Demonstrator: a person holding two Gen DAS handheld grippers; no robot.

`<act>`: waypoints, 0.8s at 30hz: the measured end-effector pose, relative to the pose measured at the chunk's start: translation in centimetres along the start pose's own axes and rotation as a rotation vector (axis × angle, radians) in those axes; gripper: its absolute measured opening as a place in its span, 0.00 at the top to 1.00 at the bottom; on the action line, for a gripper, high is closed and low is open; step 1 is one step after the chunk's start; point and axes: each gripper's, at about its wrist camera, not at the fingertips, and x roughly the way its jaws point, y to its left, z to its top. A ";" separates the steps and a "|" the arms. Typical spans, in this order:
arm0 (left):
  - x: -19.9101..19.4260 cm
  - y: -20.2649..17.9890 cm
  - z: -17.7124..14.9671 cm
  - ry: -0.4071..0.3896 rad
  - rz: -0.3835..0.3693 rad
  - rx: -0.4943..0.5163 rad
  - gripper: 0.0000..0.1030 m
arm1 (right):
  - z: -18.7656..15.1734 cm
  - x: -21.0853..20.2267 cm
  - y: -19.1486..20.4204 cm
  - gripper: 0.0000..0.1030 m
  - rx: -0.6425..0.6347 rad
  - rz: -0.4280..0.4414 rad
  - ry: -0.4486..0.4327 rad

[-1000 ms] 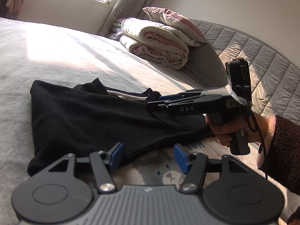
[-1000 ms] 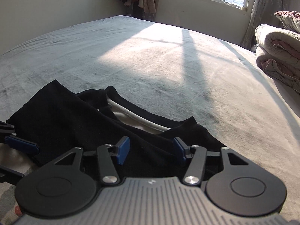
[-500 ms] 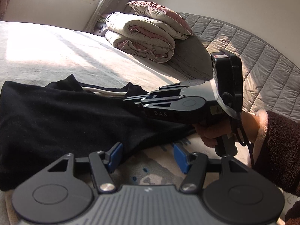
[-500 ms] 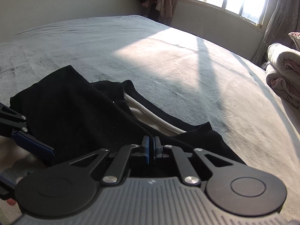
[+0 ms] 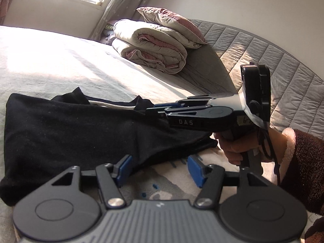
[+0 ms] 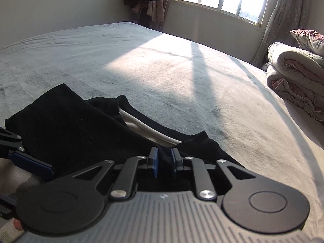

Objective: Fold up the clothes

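Half a second back the right gripper [image 6: 164, 163] had its pads pinched together; now its jaws are opening again, standing at a narrow gap with black cloth lying in the gap but no pad pressing on it — so nothing is held. Its nose sits over the shoulder of the black garment [image 5: 66, 133], at about three o'clock of the collar in the right wrist view.

Over on the other side, the left gripper [image 5: 160, 171] has barely stirred. Its jaws stand wide and hold nothing, hovering just off the garment's hem edge at six o'clock of the dark cloth, above a pale printed fabric [image 5: 162, 184] that peeks out underneath.

Moving outward — the garment lies spread on the grey bed [image 6: 162, 70], neck opening showing a light inner band [image 6: 145, 130]. A folded quilt [image 5: 149, 48] and pillow [image 5: 170, 24] sit at one o'clock by the quilted headboard [image 5: 273, 60], well apart.

The risk from here? That right pinch came away empty, I'd judge, and another shallow bite on thick, soft cloth could slip again. Grab too deep and both layers come up, dragging the printed fabric along and spoiling the fold.
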 end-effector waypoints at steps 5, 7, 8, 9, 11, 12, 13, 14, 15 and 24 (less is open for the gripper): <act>1.1 -1.1 0.3 -0.007 -0.011 0.001 0.41 | -2.7 -2.0 -3.2 0.56 0.076 -0.036 0.041; 2.2 -2.1 0.5 0.011 -0.010 0.029 0.41 | -3.9 -2.3 -4.5 0.56 0.103 -0.068 0.071; 2.7 -2.7 0.5 0.021 -0.010 0.043 0.41 | -4.5 -2.5 -5.0 0.56 0.106 -0.083 0.083; 3.3 -3.2 0.6 0.030 -0.010 0.057 0.41 | -5.1 -2.6 -5.4 0.56 0.106 -0.095 0.094; 4.3 -3.5 1.0 0.037 -0.008 0.058 0.41 | -5.3 -3.1 -6.3 0.56 0.124 -0.094 0.094; 4.8 -3.5 1.2 0.041 -0.006 0.057 0.41 | -5.2 -3.3 -6.7 0.56 0.134 -0.091 0.091; 5.3 -3.6 1.4 0.044 -0.005 0.056 0.41 | -4.9 -3.5 -7.1 0.56 0.135 -0.087 0.078; 5.8 -3.6 1.5 0.047 -0.002 0.053 0.41 | -4.4 -3.6 -7.3 0.56 0.130 -0.082 0.059; 6.5 -3.4 1.5 0.058 -0.009 0.035 0.41 | -3.9 -3.5 -7.6 0.56 0.124 -0.077 0.043; 8.1 -3.4 0.5 0.112 -0.036 0.018 0.41 | -2.8 1.7 -7.3 0.64 0.042 0.041 0.070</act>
